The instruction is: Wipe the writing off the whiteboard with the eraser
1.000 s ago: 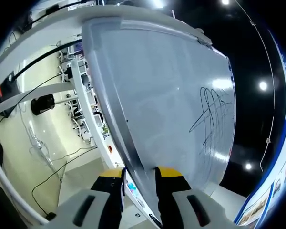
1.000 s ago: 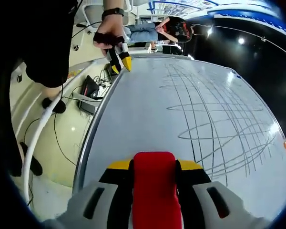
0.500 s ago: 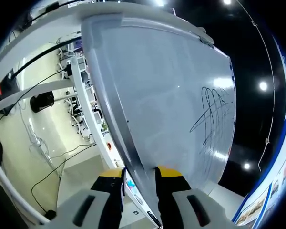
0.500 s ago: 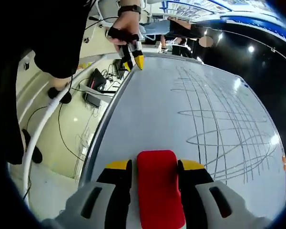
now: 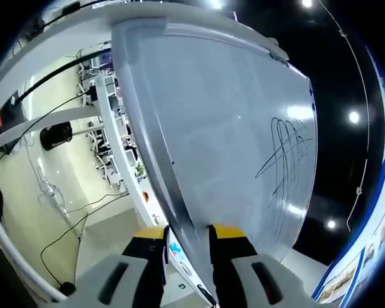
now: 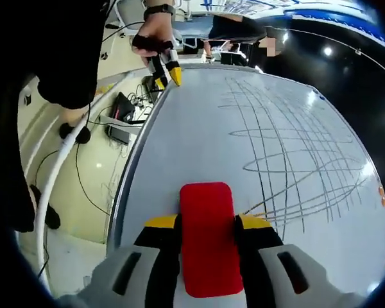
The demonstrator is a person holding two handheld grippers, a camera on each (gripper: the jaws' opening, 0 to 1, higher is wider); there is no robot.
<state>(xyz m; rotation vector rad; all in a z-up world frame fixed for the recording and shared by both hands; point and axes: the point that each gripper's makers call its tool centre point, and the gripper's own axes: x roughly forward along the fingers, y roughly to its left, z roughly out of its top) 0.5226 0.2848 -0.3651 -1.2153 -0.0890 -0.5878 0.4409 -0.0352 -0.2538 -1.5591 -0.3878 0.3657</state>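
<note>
The whiteboard (image 6: 192,141) stretches away ahead, with dark looping scribbles (image 6: 295,160) over its right half. A red eraser (image 6: 208,237) sits flat against the board's near part, and my right gripper (image 6: 207,222) is shut on it, just left of the nearest lines. At the board's far left edge a hand holds my left gripper (image 6: 167,74) closed on the frame. In the left gripper view, the board's metal frame (image 5: 155,147) runs down between the jaws of my left gripper (image 5: 188,230), which pinch it. Scribbles (image 5: 285,160) show far right on the board surface (image 5: 231,115).
A person in dark clothing (image 6: 64,51) stands left of the board. On the floor below lie cables (image 6: 83,173) and a black box (image 6: 119,122), beside a white curved pipe (image 6: 51,186). People sit behind the board's far end (image 6: 234,29). Desks (image 5: 106,128) line the room.
My right gripper has moved with the eraser over the board, and more of the eraser now shows ahead of the jaws. The left gripper keeps its hold on the frame.
</note>
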